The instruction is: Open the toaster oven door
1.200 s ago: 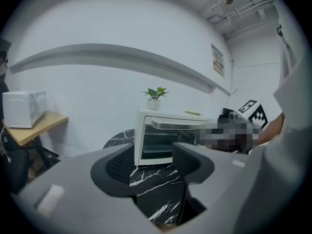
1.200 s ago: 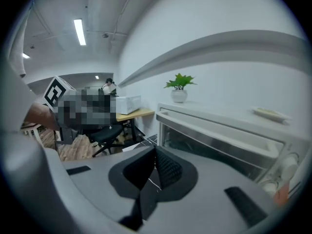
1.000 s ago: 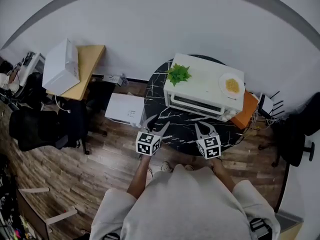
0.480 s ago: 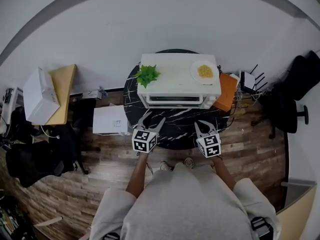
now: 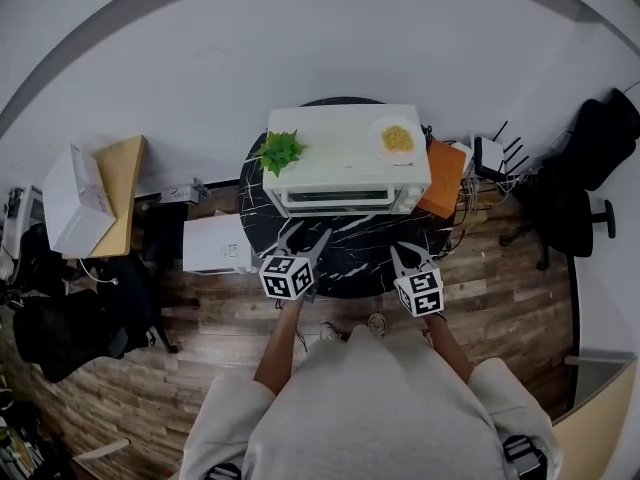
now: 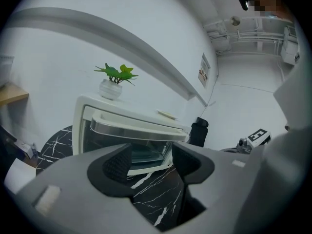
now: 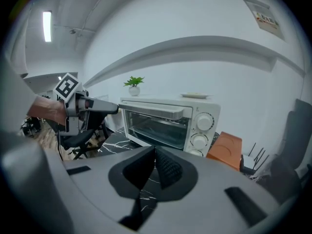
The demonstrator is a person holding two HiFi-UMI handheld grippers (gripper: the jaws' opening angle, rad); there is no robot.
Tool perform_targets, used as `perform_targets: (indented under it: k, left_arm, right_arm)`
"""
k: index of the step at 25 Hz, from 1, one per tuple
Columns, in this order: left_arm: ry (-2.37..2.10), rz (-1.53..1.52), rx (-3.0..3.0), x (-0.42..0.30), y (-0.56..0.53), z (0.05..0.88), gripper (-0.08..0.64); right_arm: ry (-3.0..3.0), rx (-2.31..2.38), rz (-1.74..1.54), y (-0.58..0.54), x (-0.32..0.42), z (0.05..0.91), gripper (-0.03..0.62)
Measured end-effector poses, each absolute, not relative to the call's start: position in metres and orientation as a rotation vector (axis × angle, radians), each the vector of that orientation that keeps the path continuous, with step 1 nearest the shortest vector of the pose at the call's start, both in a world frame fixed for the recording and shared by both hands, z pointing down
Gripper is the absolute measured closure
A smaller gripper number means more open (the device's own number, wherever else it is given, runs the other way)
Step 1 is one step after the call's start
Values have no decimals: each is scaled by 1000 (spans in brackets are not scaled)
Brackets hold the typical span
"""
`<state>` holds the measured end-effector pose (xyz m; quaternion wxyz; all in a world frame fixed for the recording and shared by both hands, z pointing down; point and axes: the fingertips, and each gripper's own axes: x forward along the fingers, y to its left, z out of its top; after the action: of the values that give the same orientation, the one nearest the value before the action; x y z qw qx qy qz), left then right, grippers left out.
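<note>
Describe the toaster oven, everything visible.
The toaster oven is a cream, metal-looking box standing upright on the black marbled table. Its glass door is shut, with a bar handle along its top edge. Three round knobs stack on the right of the front. A potted plant and a plate of yellow food sit on its roof.

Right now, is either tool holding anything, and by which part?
Nothing is held: left tool open, right tool shut on nothing, both short of the oven.
</note>
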<state>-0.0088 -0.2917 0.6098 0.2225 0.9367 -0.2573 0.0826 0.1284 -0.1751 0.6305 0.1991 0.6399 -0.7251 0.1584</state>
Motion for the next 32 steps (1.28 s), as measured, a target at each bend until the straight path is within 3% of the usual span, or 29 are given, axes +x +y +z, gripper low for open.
perform_targets:
  k: [4, 17, 32]
  left_arm:
    - [-679, 114, 2470, -4, -291, 608, 311]
    - [-523, -696, 1504, -34, -314, 627, 271]
    - [-531, -651, 1509, -9, -347, 633, 264]
  right_arm:
    - [-2027, 1807, 450, -171, 132, 631, 578]
    - [-2013, 1806, 464, -166, 139, 636, 578]
    - [-1976, 1843, 477, -154, 153, 637, 578]
